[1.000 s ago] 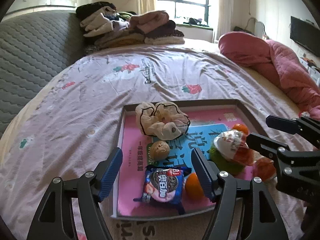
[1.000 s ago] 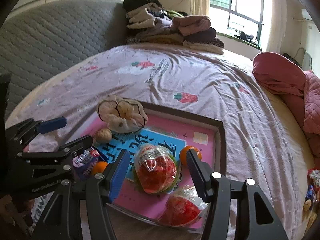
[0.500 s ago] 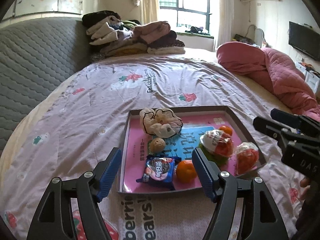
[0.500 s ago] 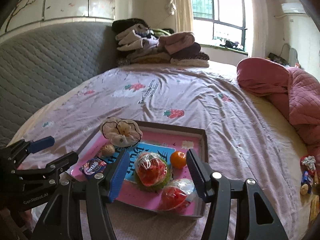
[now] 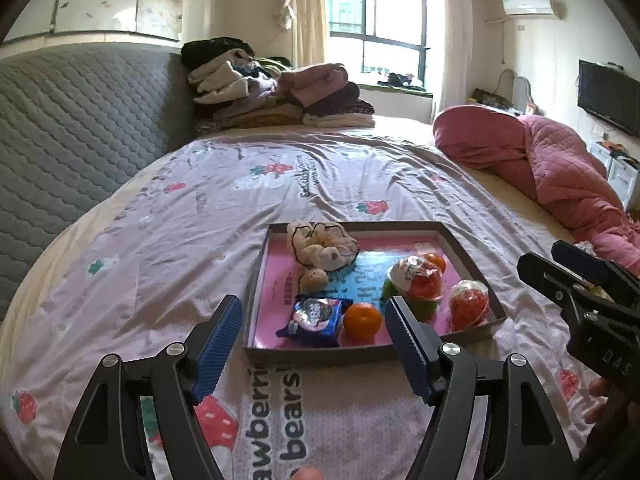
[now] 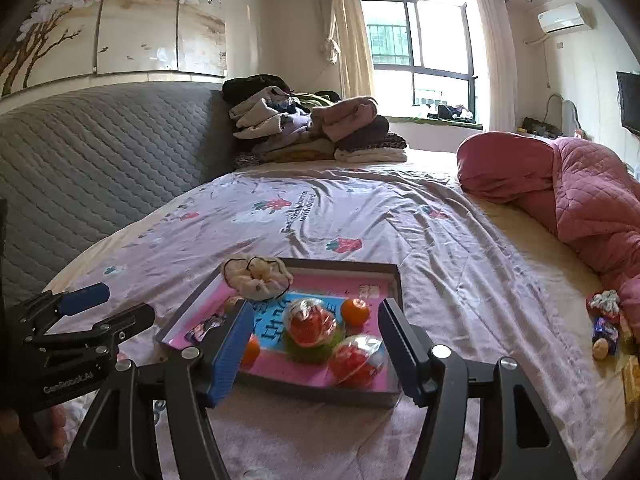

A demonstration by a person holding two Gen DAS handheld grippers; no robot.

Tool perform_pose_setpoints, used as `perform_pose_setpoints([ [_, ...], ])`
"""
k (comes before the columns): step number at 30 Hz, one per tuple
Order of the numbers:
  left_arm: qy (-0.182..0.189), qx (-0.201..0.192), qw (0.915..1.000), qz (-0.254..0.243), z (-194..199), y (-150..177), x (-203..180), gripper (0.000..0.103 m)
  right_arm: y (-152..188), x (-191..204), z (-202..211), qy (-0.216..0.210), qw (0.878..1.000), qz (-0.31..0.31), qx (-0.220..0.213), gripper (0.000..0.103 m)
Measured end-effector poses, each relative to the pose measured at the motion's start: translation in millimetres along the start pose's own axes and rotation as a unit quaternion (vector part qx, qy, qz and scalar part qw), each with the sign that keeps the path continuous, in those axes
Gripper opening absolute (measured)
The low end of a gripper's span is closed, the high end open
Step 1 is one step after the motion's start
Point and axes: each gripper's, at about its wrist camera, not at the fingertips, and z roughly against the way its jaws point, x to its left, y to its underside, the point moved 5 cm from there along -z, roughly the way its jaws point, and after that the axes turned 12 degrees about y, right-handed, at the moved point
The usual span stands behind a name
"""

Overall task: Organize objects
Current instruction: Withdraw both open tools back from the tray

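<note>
A grey tray [image 5: 372,354] with a pink lining lies on the bed. It holds a cream scrunchie [image 5: 324,242], a brown ball [image 5: 314,279], a cookie packet [image 5: 316,316], two oranges [image 5: 361,320] [image 5: 434,260] and two wrapped red items [image 5: 416,284] [image 5: 470,304]. My left gripper [image 5: 310,304] hangs open and empty before the tray's near edge. My right gripper [image 6: 315,306] is also clear of the tray [image 6: 344,266]. Its jaws are opening with nothing between them. Each gripper appears at the edge of the other's view: right gripper [image 5: 580,280], left gripper [image 6: 80,312].
A pile of folded clothes [image 5: 276,88] sits at the head of the bed by the grey quilted headboard [image 5: 72,120]. A pink quilt [image 5: 540,160] lies bunched on the right. Small loose items [image 6: 604,324] rest near the right bed edge.
Both grippers have drawn back and risen from the tray, which now looks smaller and farther off. The right jaws stand a little wider.
</note>
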Motion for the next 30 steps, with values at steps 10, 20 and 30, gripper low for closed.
perform_pose_setpoints([
  [10, -0.019, 0.025, 0.9995, 0.008, 4.1, 30.7, 10.0, 0.075, 20.5, 2.8, 5.7, 0.004, 1.0, -0.001, 0.009, 0.064],
  [20, -0.016, 0.022, 0.9996, 0.013, 0.3, 42.7, 13.2, 0.075, 33.9, -1.7, 6.6, 0.02, 1.0, -0.004, 0.006, 0.064],
  [30, -0.005, 0.039, 0.9989, 0.026, -9.5, 53.6, 18.0, 0.075, 45.3, -5.3, -4.2, 0.035, 0.999, -0.003, 0.025, 0.064],
])
